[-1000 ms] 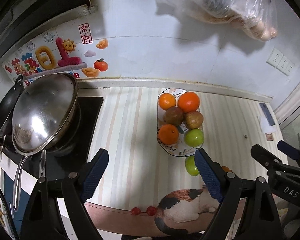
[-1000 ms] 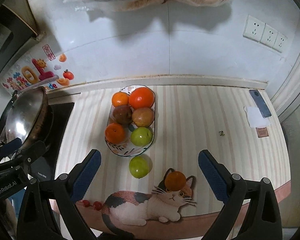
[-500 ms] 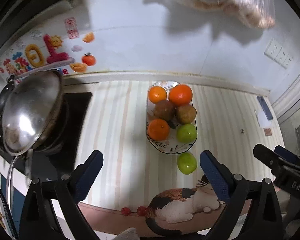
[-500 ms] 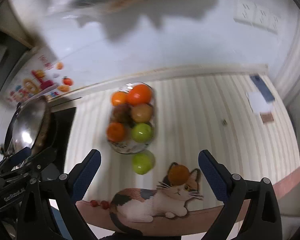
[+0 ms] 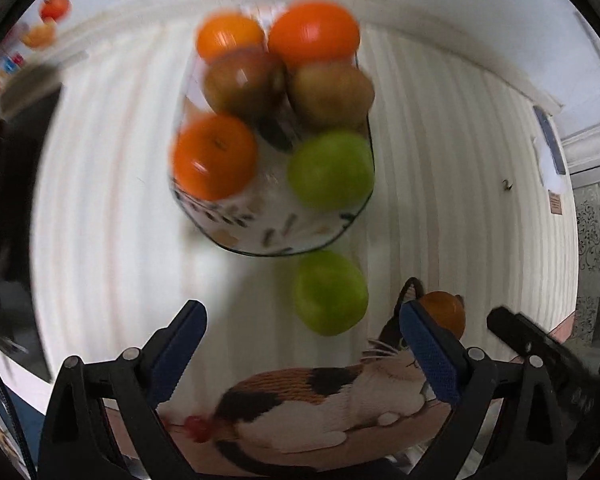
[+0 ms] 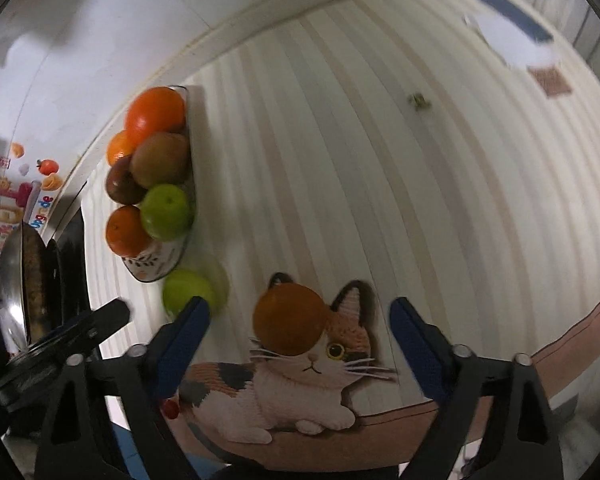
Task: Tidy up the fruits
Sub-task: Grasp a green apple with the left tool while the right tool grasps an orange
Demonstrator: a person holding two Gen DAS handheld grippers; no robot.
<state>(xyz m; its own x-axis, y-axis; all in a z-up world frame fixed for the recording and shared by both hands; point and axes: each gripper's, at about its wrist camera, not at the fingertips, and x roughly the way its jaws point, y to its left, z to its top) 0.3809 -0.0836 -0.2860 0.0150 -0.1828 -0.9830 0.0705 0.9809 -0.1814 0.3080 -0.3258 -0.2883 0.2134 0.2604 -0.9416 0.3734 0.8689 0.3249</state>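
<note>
Striped kitchen counter (image 5: 440, 168) | fruit dish (image 5: 260, 232) at 12 o'clock, full | left gripper (image 5: 300, 344) wide, empty, above loose green apple (image 5: 330, 292) | right gripper (image 6: 296, 340), jaws just narrowing, empty, straddling stray orange (image 6: 290, 320), likely to collect both.

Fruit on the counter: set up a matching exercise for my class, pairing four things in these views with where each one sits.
Things:
1. Loose green apple
2. Loose orange
3. Brown kiwi
4. Small red berries

Places:
A. In the patterned dish
B. On the cat picture's head
C. On the counter just outside the dish's near end
D. By the cat picture's tail end

Pairs: 1-C, 2-B, 3-A, 4-D
</note>
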